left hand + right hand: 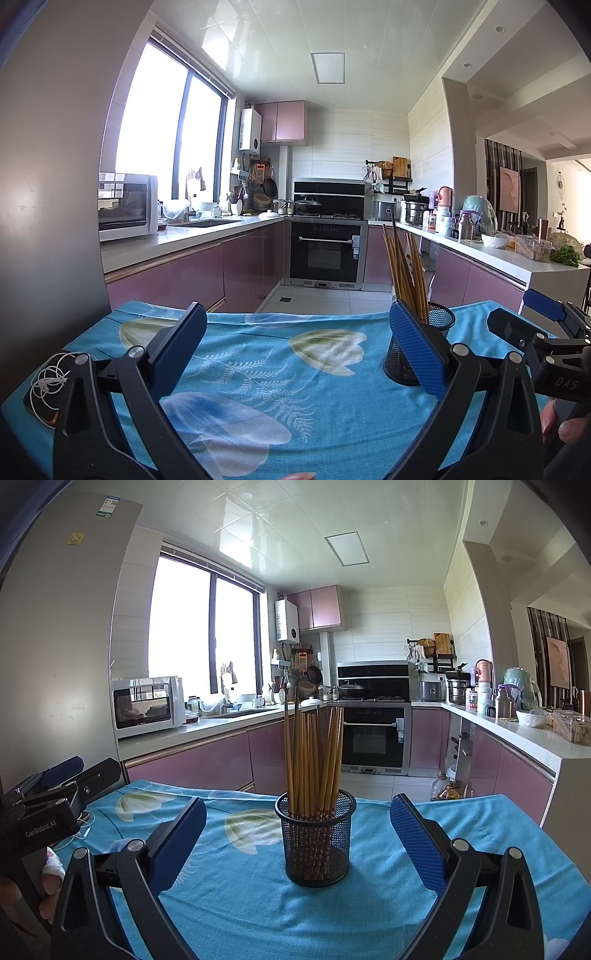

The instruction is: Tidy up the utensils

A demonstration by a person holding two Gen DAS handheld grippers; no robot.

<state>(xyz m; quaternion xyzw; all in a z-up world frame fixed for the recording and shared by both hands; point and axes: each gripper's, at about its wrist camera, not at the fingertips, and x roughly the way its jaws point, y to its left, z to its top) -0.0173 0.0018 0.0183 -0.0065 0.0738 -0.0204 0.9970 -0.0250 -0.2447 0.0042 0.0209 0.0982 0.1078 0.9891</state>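
A bench (pixel 229 904) draped in a bright turquoise cloth (pixel 266 369) printed with pale tulips and white fern sprays fills the lower half of both views, with a pink-fronted kitchen behind it.

On the cloth stands a black wire-mesh holder (pixel 316 840), round and upright, packed with a bundle of chopsticks (pixel 314 760). The sticks are plain tan wood along most of their length, with dark red patterned ends down inside the mesh; they fan slightly outward at the top. In the right wrist view the holder sits at the centre, toward 12 o'clock from the camera; in the left wrist view it lies toward 2 o'clock, partly behind that claw's right finger.

The right claw (pixel 297 849) is spread wide, its blue-padded fingers flanking the holder at either side without touching it, gripping nothing. The left claw (pixel 297 350) is likewise spread wide over bare cloth, empty. Each claw shows at the edge of the other's view, level and pointing toward the kitchen, with fingertips of a hand (pixel 569 428) visible on the handle.

At 8 o'clock in the left wrist view a coiled white cable (pixel 50 380) lies on a dark device at the bench edge.
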